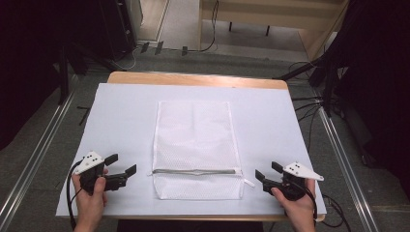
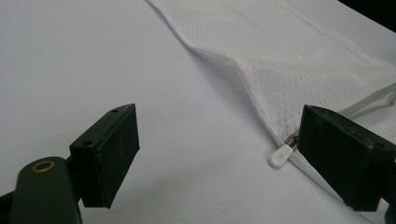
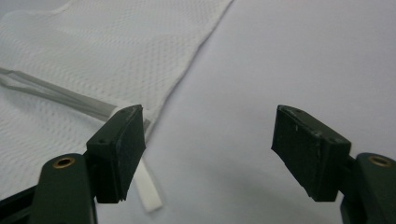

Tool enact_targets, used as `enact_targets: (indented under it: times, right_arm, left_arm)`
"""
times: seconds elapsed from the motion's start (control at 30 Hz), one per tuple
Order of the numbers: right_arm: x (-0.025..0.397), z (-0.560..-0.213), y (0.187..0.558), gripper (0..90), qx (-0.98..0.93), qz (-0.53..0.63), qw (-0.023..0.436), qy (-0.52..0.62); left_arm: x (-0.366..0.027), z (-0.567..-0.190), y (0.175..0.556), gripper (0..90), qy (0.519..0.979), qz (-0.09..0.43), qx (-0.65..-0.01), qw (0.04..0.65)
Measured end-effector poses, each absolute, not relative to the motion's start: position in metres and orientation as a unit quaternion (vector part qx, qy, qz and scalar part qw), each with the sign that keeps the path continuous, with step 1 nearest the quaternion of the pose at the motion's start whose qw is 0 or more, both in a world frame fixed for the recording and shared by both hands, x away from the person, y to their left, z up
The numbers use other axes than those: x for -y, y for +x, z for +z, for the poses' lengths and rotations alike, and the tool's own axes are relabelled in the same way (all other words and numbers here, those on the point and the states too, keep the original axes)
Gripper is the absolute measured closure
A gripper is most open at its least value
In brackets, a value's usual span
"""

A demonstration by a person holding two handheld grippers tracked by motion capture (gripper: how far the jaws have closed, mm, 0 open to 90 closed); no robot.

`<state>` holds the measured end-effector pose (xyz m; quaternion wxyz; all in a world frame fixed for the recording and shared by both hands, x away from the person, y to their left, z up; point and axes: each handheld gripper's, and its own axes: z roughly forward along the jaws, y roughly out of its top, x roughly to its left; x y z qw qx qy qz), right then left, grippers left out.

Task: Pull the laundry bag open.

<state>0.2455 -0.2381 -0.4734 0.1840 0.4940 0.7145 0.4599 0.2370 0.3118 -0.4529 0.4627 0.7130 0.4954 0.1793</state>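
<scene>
A white mesh bag (image 1: 196, 140) lies flat in the middle of the white-covered table (image 1: 121, 116). A grey zipper (image 1: 196, 171) runs across it near the front end. My left gripper (image 1: 124, 164) rests on the table left of the bag, open and holding nothing. In the left gripper view the jaws stand wide apart (image 2: 219, 149), with the white zipper pull (image 2: 280, 156) just beside the right-hand jaw. My right gripper (image 1: 266, 170) rests right of the bag, open. In its view (image 3: 210, 144) a white tab (image 3: 147, 189) at the zipper's end (image 3: 56, 95) pokes out by the left jaw.
The white sheet covers a wooden table whose back edge (image 1: 193, 79) shows. Metal rails (image 1: 34, 159) run along the floor on both sides. Cables (image 1: 309, 104) and dark stands (image 1: 65, 63) sit off the table at the back and right.
</scene>
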Motion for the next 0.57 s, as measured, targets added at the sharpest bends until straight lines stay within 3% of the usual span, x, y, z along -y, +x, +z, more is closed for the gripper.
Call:
enact_targets:
  times: [0.07, 0.57]
  right_arm:
    - [0.245, -0.473, 0.247, 22.8, -0.709, 0.46, 0.185, 0.502]
    - [0.268, -0.476, 0.248, 23.7, -0.687, 0.455, 0.186, 0.536]
  left_arm:
    - [-0.316, -0.453, 0.237, 13.3, 0.711, 0.189, -0.501, 0.456]
    - [-0.318, -0.455, 0.238, 11.3, 0.728, 0.196, -0.484, 0.444]
